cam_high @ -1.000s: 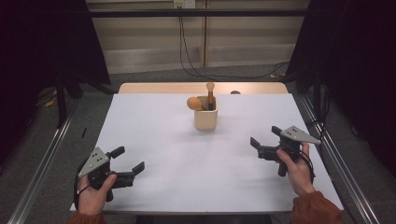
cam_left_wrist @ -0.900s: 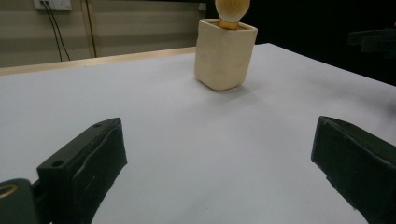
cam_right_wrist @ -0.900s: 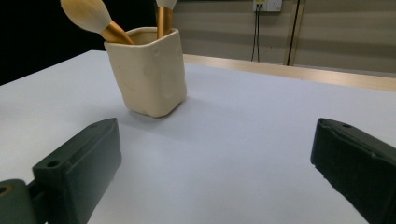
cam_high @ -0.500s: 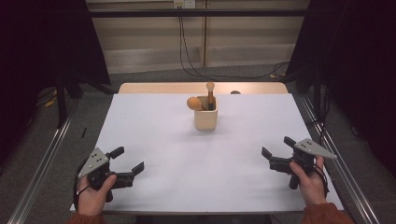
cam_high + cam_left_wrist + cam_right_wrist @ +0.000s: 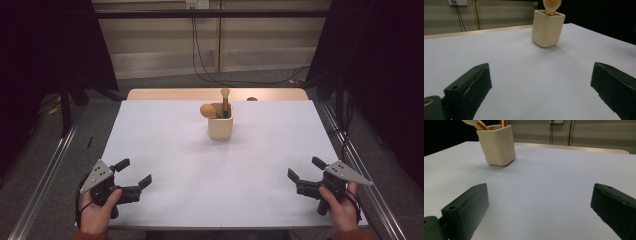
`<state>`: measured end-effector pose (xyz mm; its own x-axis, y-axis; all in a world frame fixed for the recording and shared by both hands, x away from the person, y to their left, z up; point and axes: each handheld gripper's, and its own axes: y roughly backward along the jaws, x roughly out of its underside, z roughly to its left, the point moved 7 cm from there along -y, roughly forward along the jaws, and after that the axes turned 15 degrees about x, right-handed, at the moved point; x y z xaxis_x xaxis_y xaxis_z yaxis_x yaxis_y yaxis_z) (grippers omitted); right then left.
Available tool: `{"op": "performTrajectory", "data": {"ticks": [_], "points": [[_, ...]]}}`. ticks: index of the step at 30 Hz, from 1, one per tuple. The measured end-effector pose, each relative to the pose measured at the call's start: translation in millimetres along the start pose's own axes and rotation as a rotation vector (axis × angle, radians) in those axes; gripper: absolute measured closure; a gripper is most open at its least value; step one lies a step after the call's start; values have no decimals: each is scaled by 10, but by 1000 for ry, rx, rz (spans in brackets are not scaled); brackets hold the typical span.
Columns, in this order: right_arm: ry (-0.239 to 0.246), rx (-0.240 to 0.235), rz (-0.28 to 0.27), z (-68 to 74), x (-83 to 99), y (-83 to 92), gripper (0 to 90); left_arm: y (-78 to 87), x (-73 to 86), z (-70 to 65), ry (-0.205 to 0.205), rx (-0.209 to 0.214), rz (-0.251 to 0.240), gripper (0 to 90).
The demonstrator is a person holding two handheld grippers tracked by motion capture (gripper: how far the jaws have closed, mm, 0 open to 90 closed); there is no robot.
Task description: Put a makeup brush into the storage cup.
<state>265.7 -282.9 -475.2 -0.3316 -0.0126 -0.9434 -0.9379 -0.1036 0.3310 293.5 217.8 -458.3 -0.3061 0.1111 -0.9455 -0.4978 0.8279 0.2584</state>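
A cream square holder (image 5: pixel 220 127) (image 5: pixel 547 28) (image 5: pixel 496 144) stands upright at the table's far middle. Wooden utensils stick out of it: a spoon (image 5: pixel 208 110) with its rounded bowl leaning left and an upright handle (image 5: pixel 225 101). My left gripper (image 5: pixel 134 172) rests open near the front left corner, held by a hand, nothing between its jaws. My right gripper (image 5: pixel 306 168) is open near the front right corner, also empty. Both gripper views look across bare white tabletop toward the holder.
The white table surface (image 5: pixel 210 170) spans the whole work area, with a bare wooden strip (image 5: pixel 175 94) along its far edge. Metal rails (image 5: pixel 50 170) run along both sides. Cables (image 5: pixel 202 50) hang down the back wall.
My right gripper has drawn back toward the front right corner of the table. The left gripper and the holder have stayed put.
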Motion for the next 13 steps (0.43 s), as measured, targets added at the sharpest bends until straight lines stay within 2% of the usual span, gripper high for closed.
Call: {"op": "performTrajectory", "data": {"ticks": [2, 6, 13], "points": [[13, 0, -4, -21, -1, 37, 14, 6, 1, -1, -4, -1, -1, 31], [4, -1, 3, -58, 40, 75, 11, 6, 17, -8, -1, 2, 10, 31], [29, -10, 4, -21, 60, 56, 11, 18, 3, 2, 5, -5, -5, 31]]}}
